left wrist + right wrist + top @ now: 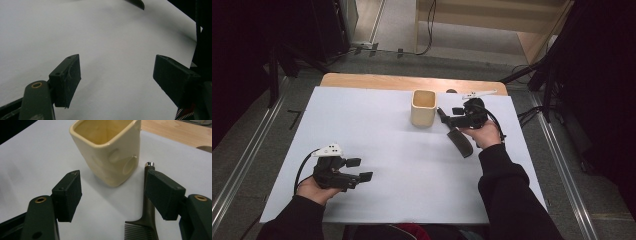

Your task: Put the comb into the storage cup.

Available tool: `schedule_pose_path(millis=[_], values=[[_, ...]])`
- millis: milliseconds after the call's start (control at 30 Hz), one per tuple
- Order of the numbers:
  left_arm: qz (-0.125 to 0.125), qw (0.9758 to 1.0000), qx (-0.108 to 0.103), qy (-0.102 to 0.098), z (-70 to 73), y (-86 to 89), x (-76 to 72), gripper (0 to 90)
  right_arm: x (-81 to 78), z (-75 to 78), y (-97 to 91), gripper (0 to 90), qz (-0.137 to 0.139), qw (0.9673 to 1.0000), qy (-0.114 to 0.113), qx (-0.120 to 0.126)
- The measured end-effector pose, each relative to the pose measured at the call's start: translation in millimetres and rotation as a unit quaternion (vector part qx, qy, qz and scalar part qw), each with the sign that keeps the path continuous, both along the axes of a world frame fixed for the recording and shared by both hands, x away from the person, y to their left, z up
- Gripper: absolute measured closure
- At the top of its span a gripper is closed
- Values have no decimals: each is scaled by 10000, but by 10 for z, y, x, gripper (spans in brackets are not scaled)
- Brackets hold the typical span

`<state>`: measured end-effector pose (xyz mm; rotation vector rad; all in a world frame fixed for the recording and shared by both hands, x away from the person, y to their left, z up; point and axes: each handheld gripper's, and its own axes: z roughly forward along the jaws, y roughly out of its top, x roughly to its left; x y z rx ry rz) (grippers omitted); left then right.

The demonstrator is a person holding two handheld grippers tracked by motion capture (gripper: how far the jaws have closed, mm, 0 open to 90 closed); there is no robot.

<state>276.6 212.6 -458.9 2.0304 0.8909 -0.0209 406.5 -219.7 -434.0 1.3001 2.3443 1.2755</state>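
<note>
A cream square cup (423, 107) stands upright on the white sheet, with a dark comb (458, 136) lying flat just to its right. My right gripper (449, 114) points at the cup, low over the comb's handle end. In the right gripper view the cup (110, 150) stands just beyond the open jaws (113, 176). There the comb (147, 220) runs under the right-hand jaw, and neither pad presses on it. My left gripper (360, 169) rests open at the near left, nothing between its jaws (116, 60). The comb's tip (136, 3) shows far off.
The white sheet (377, 140) covers a wooden table whose bare far edge (412, 82) shows behind the cup. Cables and dark stands line the floor beyond and to both sides. The sheet's right edge lies close to the right hand.
</note>
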Motion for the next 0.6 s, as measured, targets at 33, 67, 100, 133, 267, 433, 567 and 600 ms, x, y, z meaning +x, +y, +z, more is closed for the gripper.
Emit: schedule_pose_path(millis=[33,67,100,133,267,433,567,600], values=[[0,10000,-1,0,0,0,0,229,22,8,2,285,-1,10000,-22,-18],[0,10000,-4,1,0,0,-1,228,47,14,4,286,-8,10000,-30,-19],[-2,10000,0,-2,0,0,0,229,71,19,6,288,-15,10000,-39,-32],[-3,10000,-4,0,0,0,-1,229,93,24,8,289,-33,10000,-35,-41],[-14,10000,-13,-4,0,-2,-1,229,172,29,18,294,-58,9999,-35,-112],[-22,10000,-5,-14,0,-8,-6,229,273,-32,4,303,-149,9997,57,-183],[-20,10000,-10,-7,-1,-8,-3,229,361,-61,-17,320,-267,9994,58,-200],[-18,10000,-11,-7,-1,-7,-3,229,380,-59,-17,324,-295,9993,56,-210]])
